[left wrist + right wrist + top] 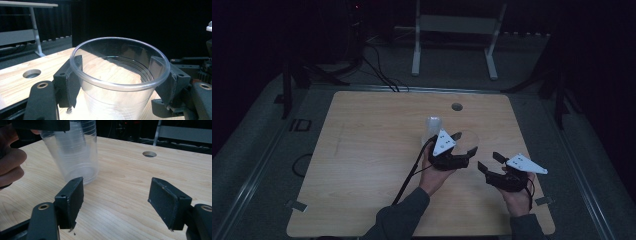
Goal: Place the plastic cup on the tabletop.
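A clear plastic cup sits between the jaws of my left gripper, which press on its two sides just below the rim. In the high view my left gripper is at the table's middle, holding the cup. In the right gripper view the cup leans, with its base at or just above the wood. My right gripper stands open and empty, a short way in front of the cup. In the high view it lies to the right of the left one.
A small stack of clear cups stands upright just behind and left of the held cup. A round hole pierces the wooden table near its far edge. A white frame stands on the floor beyond.
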`<act>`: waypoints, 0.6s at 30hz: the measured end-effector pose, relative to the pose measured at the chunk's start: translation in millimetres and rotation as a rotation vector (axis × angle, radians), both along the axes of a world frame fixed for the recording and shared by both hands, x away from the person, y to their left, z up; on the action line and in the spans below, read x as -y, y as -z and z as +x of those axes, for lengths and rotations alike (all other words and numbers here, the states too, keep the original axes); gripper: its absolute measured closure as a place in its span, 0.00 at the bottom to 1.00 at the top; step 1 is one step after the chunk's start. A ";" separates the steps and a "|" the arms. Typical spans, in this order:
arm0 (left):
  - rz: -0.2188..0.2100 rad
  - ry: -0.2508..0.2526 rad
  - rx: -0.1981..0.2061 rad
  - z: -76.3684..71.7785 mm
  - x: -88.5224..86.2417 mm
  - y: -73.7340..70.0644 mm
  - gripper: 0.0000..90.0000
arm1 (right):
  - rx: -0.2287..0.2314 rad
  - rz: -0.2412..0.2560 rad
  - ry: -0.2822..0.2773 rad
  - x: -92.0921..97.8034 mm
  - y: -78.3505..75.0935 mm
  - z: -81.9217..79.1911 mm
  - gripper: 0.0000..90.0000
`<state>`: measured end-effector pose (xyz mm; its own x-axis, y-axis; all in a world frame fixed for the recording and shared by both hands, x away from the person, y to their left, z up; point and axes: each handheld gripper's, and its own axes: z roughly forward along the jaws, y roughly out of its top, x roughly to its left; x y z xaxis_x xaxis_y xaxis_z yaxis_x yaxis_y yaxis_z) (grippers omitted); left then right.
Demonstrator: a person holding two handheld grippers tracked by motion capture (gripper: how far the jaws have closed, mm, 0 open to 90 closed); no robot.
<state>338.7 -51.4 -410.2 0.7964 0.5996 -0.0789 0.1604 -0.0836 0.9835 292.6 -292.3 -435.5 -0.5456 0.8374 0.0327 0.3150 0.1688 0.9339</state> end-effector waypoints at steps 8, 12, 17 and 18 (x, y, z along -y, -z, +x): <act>0.003 -0.003 -0.004 0.5 0.4 5.8 0.32 | -0.002 0.002 0.002 0.9 0.5 -0.1 0.31; 0.004 -0.007 -0.013 1.4 -0.5 8.8 0.32 | 0.000 0.003 0.004 1.4 0.3 -0.2 0.31; 0.007 -0.009 -0.017 1.7 -0.4 11.9 0.32 | 0.001 0.003 0.007 2.3 0.5 -0.2 0.31; 0.007 -0.009 -0.017 1.7 -0.1 12.7 0.32 | 0.001 0.003 0.007 2.3 0.5 -0.3 0.31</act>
